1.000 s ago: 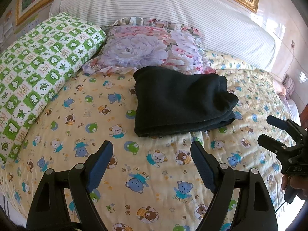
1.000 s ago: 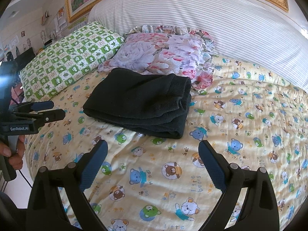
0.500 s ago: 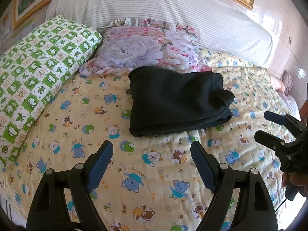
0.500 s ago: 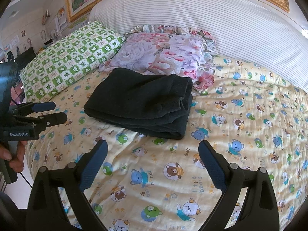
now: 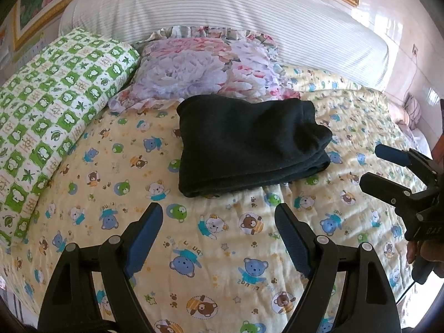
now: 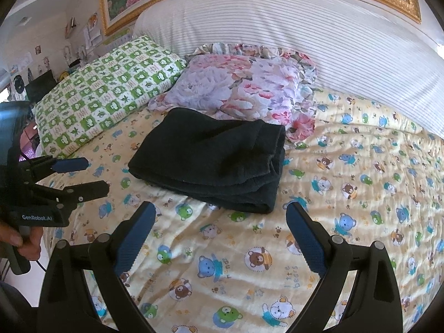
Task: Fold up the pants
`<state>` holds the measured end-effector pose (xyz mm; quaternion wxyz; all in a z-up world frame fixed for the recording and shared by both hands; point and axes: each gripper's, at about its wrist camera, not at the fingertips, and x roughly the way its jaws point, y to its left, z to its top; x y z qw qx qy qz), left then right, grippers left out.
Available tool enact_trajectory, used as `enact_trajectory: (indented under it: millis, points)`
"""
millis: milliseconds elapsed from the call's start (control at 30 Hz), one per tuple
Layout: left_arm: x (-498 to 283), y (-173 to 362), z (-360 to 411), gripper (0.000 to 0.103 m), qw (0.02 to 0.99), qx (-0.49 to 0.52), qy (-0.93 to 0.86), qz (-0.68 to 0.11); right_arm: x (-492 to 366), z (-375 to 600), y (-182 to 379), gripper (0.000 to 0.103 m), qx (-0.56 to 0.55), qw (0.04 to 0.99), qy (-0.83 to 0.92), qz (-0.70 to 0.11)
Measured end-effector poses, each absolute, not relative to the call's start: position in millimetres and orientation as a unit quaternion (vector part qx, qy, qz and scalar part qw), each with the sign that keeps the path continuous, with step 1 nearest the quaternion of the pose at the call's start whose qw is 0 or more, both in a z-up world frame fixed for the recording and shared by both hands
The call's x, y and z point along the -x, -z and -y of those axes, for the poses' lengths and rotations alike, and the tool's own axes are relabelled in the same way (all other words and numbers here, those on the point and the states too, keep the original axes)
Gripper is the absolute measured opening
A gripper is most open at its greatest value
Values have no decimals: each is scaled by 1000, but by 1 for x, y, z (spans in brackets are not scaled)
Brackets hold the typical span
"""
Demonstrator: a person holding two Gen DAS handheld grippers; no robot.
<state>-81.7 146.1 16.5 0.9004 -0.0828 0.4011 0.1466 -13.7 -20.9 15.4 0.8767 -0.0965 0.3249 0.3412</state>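
The dark pants [image 5: 247, 144] lie folded into a thick rectangle on the bear-print quilt [image 5: 216, 249], just in front of the floral pillow. They also show in the right wrist view [image 6: 216, 161]. My left gripper [image 5: 219, 222] is open and empty, a little short of the pants' near edge. My right gripper [image 6: 219, 219] is open and empty, also short of the pants. Each gripper shows in the other's view, the right gripper [image 5: 374, 163] at the right edge and the left gripper [image 6: 94, 174] at the left edge.
A green checked pillow [image 5: 50, 116] lies at the left and a floral pillow [image 5: 205, 72] behind the pants. A striped white bolster [image 5: 236, 14] runs along the headboard. The bed's edge drops off at the left in the right wrist view [image 6: 16, 272].
Both grippers have drawn slightly back and shifted; the pants sit a little higher and further left in the left wrist view. The pants have not moved on the bed.
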Motion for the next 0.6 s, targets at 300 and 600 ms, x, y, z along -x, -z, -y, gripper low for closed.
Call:
enact_trajectory:
  millis: [300,600]
  points:
    - [81,-23,-147,83,903,82,-148,-394,12,19,-18,95,95,876,-344,-324]
    - [81,-27,-146,83,906,74,-163,-383,11,18,-23,96,93,877,-347,-319]
